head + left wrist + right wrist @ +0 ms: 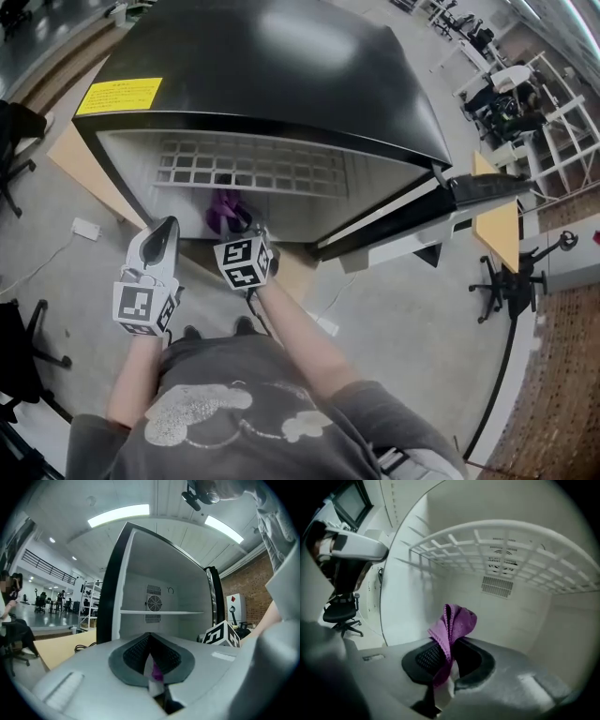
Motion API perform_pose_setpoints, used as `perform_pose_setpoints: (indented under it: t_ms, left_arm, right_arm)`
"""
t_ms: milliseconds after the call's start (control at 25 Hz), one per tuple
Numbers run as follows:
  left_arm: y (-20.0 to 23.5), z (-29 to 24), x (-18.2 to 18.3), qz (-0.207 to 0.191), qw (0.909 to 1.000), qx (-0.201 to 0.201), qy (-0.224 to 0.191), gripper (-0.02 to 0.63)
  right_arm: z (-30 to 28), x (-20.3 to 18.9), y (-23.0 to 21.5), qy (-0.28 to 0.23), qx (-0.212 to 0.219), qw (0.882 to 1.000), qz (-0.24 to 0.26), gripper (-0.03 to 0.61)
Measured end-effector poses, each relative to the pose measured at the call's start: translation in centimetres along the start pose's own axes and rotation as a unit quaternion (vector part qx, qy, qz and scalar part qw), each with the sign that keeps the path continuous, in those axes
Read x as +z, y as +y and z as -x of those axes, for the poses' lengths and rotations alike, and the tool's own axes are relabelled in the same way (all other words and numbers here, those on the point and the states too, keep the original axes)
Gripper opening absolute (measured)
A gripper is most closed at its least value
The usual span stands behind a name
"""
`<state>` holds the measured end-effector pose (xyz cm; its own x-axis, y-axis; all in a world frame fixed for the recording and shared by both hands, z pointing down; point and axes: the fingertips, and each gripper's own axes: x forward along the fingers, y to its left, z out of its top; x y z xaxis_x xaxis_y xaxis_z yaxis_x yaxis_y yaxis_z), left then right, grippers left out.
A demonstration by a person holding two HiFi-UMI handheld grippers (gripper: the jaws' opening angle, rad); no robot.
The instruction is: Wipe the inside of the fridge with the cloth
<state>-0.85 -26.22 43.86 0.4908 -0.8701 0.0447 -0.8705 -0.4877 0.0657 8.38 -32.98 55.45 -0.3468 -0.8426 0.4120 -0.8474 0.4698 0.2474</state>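
The fingers [425, 657] of the right gripper [451, 645] are squeezing the purple cloth [455, 622], holding it inside the fridge [281, 56] under the wire shelf [511, 545]. It is looking soft, light and floppy, so a bunched fold seems best to grab. The left gripper [150, 637] is pinching shut on nothing.

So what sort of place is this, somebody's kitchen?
Probably not: it looks like a large open lab or workshop. The fridge stands among office chairs and white shelving racks, and the left gripper view shows a brick wall and ceiling strip lights.
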Motion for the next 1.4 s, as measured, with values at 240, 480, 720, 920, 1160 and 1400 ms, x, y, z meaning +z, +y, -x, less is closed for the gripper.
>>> perform_pose_setpoints:
  t_ms: [240,480,720,920,1160,1400]
  left_arm:
    - [-3.1,-2.4,0.0,0.004,0.9998,-0.02,0.001,0.015]
    - [-6.3,-4.1,0.1,0.003,0.9992,-0.041,0.002,0.015]
    - [-8.1,-4.4,0.4,-0.002,0.9987,-0.05,0.004,0.017]
    - [-8.4,-4.0,0.7,-0.001,0.9989,-0.045,0.008,0.017]
    - [-8.6,-3.0,0.8,-0.002,0.9982,-0.059,0.009,0.015]
    - [-8.3,-1.5,0.4,-0.006,0.9957,-0.092,0.014,0.017]
  right_arm:
    - [3.3,-4.5,-6.8,0.049,-0.074,0.996,-0.022,0.041]
    - [6.1,-4.9,-10.9,0.031,-0.137,0.989,-0.054,0.041]
    - [6.9,-2.3,-14.4,0.001,-0.206,0.972,-0.112,0.041]
    - [8.1,-2.3,-15.6,0.009,-0.224,0.962,-0.157,0.041]
    - [11.1,-4.2,-14.9,0.015,-0.255,0.947,-0.196,0.041]
    - [14.3,-6.1,-12.7,0.015,-0.276,0.935,-0.224,0.041]
